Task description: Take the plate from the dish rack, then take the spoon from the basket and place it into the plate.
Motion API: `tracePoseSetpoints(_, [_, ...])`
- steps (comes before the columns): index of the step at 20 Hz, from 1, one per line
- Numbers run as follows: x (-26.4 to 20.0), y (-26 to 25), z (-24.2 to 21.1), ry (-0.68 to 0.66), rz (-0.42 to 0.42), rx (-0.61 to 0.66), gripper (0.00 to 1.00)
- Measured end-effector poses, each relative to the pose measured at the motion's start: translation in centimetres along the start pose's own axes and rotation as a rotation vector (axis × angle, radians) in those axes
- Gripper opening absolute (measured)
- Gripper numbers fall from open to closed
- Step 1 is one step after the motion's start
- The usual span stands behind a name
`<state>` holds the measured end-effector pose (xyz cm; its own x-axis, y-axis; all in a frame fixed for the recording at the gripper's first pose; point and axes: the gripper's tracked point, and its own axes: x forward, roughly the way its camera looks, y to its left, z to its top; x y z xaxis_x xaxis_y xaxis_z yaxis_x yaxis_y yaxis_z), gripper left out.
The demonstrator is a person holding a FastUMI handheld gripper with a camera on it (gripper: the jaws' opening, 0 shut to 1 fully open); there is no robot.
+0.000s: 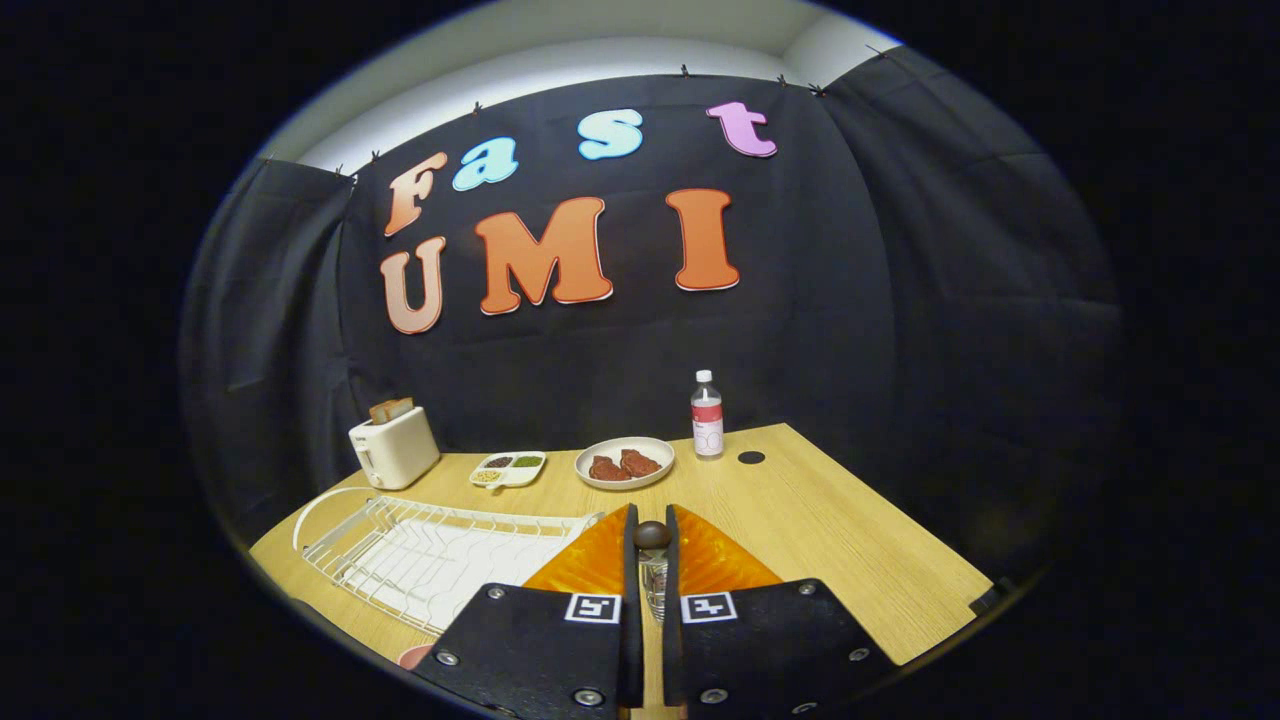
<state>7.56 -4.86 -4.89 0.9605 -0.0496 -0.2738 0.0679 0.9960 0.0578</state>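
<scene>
My gripper point(651, 516) is shut on the spoon point(652, 537). The spoon's dark rounded end sticks up between the fingertips, and a shiny stretch of it shows lower in the narrow gap. The orange ribbed plate point(715, 560) lies on the wooden table point(860, 560) directly behind and under the fingers, showing on both sides of them. The white wire dish rack point(430, 550) stands on the table to the left of the plate, with nothing in its slots.
At the back of the table stand a white toaster point(393, 447) with bread, a small divided dish point(508, 468), a white plate with two pieces of meat point(625, 462), a water bottle point(707, 415) and a black round cap point(751, 457).
</scene>
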Motion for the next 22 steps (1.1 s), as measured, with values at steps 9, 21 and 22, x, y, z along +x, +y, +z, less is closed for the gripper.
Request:
tracePoseSetpoints(9, [-5.6, 3.8, 0.0, 0.003, 0.129, -0.042, 0.07])
tracePoseSetpoints(21, [-11.3, 5.4, 1.3, -0.067, 0.231, -0.049, 0.08])
tracePoseSetpoints(22, [-11.7, 5.9, 1.3, -0.071, 0.25, -0.052, 0.08])
